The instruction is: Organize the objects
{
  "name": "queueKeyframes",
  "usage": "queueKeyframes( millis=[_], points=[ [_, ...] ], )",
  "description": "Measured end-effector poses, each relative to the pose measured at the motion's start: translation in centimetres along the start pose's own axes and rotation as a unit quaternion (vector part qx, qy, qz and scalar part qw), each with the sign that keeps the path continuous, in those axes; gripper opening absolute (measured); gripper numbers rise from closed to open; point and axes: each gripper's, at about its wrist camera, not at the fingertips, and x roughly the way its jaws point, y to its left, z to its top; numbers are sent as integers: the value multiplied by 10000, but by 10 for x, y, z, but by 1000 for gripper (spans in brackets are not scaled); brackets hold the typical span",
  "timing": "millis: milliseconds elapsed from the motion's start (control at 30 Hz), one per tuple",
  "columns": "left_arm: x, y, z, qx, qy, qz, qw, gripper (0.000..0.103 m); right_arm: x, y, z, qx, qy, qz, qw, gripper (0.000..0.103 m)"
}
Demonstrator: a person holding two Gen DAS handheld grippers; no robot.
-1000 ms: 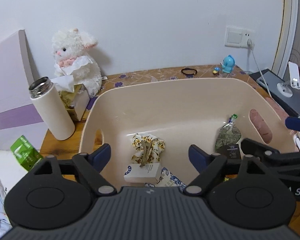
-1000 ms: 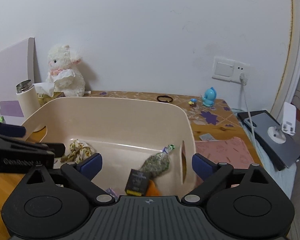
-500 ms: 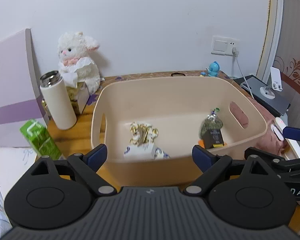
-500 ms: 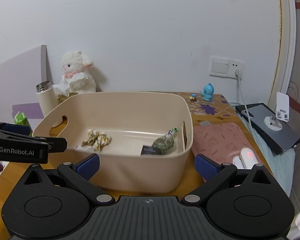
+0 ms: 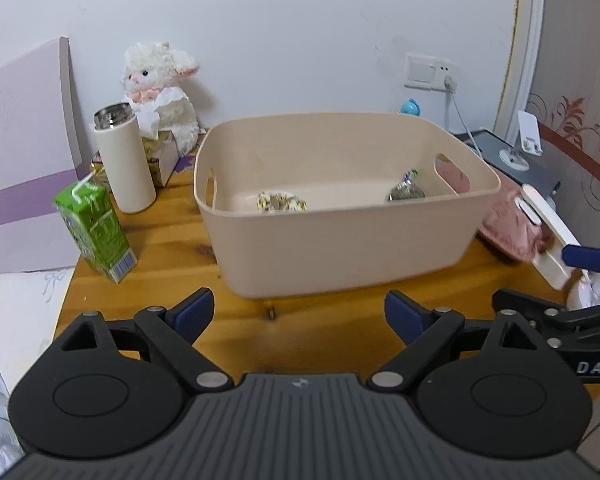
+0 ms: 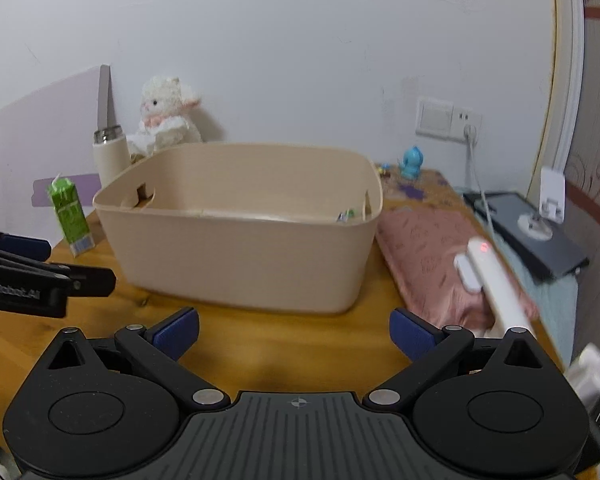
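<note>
Hovering low over the wooden table (image 5: 172,256) with the left gripper (image 5: 298,312) and right gripper (image 6: 294,330) both spread wide and gripping nothing, probably standing off for a choice of next item. Sitting mid-table, apart from both, the beige bin (image 5: 340,252), already containing a patterned cloth bundle (image 5: 281,202) and a small dark packet (image 5: 406,190). Waiting outside it: green carton (image 5: 96,232), white flask (image 5: 126,160), pink cloth (image 6: 428,256); behind, plush lamb (image 5: 160,84) against a white wall.
</note>
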Motion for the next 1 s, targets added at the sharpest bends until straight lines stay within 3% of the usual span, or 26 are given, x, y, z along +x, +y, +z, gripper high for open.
queueKeyframes(
  millis=[300, 767, 1000],
  points=[
    [-15, 3, -29, 93, 69, -87, 9999, 93, -14, -4, -32, 119, 242, 86, 9996, 103],
    [-43, -7, -44, 214, 115, -286, 9993, 93, -37, -3, -39, -101, 215, 21, 9997, 103],
    [-48, -3, -50, 6, 85, -353, 9993, 93, -42, 1, -41, -270, 316, 78, 9991, 103]
  ],
)
